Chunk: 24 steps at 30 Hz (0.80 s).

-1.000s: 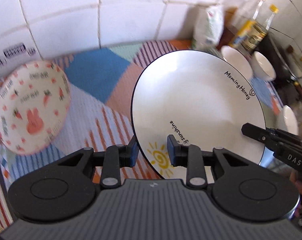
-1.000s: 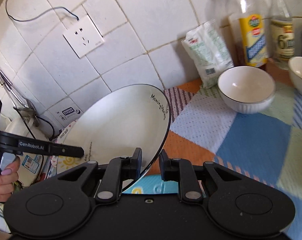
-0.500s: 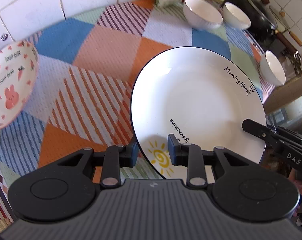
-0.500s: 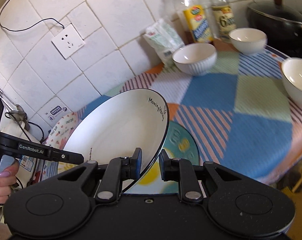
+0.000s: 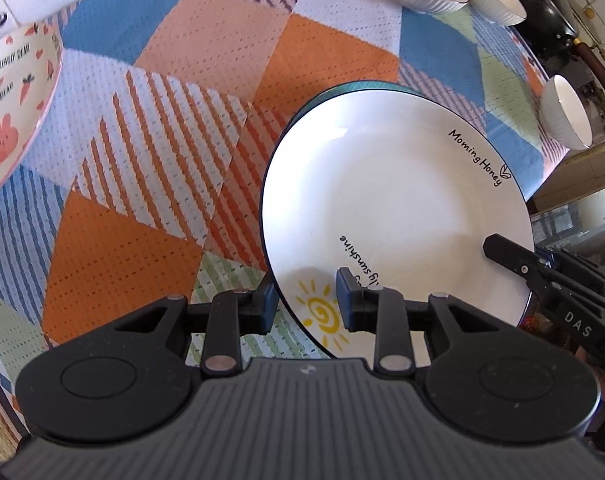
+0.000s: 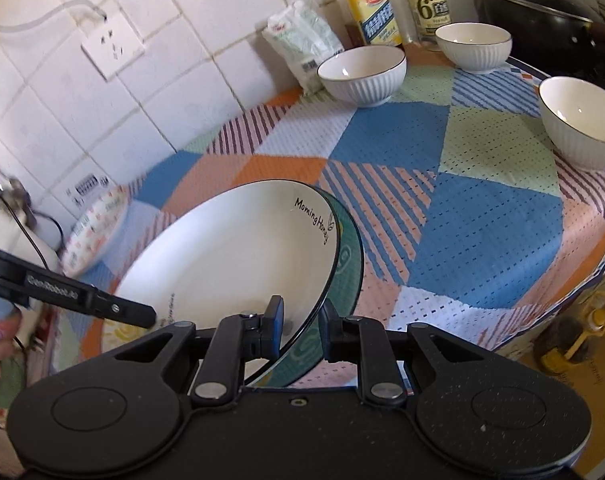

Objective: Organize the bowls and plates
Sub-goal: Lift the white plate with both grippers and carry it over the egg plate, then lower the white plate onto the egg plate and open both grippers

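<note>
**A:** Why are both tools on one dish?

**B:** The white plate [image 5: 394, 200] is wide and shallow, so one pinch on its rim would probably let it swing. The left gripper [image 5: 306, 306] is pinching the rim by the yellow sun drawing, one pad above the plate and one below. The right gripper [image 6: 300, 326] is pinching another stretch of rim, its pads closed on the edge, further round the rim from the first.

**A:** And where is the plate sitting?

**B:** It is hanging tilted over the patchwork cloth [image 6: 442, 216], directly above a teal plate [image 6: 348, 264] whose edge is peeking out beneath it. Whether the two are touching cannot be told. Judging by the task, the person is stacking like on like.

**A:** The bowls?

**B:** Three white ribbed bowls [image 6: 362, 74] are standing apart toward the far side, near the bottles [image 6: 372, 8]. A rabbit-patterned plate [image 5: 10, 108] is lying well off to the side, probably awaiting its turn.
</note>
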Motion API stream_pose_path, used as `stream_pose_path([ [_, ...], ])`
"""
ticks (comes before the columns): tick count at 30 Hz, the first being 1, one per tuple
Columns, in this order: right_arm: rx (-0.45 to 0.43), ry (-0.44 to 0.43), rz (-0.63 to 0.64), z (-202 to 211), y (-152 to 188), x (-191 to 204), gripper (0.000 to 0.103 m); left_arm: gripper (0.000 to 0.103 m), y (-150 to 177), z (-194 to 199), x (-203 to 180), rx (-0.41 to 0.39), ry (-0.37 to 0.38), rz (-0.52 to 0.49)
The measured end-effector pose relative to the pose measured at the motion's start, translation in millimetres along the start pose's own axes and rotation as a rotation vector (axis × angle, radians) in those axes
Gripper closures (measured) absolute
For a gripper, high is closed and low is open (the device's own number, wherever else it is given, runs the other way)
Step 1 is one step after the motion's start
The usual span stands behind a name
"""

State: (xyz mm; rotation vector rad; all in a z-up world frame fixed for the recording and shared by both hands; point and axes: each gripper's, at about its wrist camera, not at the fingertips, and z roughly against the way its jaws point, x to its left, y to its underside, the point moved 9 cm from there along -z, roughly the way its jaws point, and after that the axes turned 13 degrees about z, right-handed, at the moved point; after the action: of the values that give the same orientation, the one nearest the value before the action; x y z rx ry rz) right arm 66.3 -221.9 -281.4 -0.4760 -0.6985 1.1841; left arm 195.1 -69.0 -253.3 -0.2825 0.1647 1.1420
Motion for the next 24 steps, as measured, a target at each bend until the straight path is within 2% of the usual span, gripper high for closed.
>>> stream_pose_path([
  [16, 0.066, 0.073, 0.134, -8.3, -7.2, 2.7, 0.077, 0.074, -2.6, -10.9, 0.5, 0.034, -0.01, 0.011],
  [24, 0.152, 0.219, 0.282, -14.7, -7.8, 14.4, 0.067, 0.074, 2.6, -18.1, -1.6, 0.045, -0.034, -0.007],
])
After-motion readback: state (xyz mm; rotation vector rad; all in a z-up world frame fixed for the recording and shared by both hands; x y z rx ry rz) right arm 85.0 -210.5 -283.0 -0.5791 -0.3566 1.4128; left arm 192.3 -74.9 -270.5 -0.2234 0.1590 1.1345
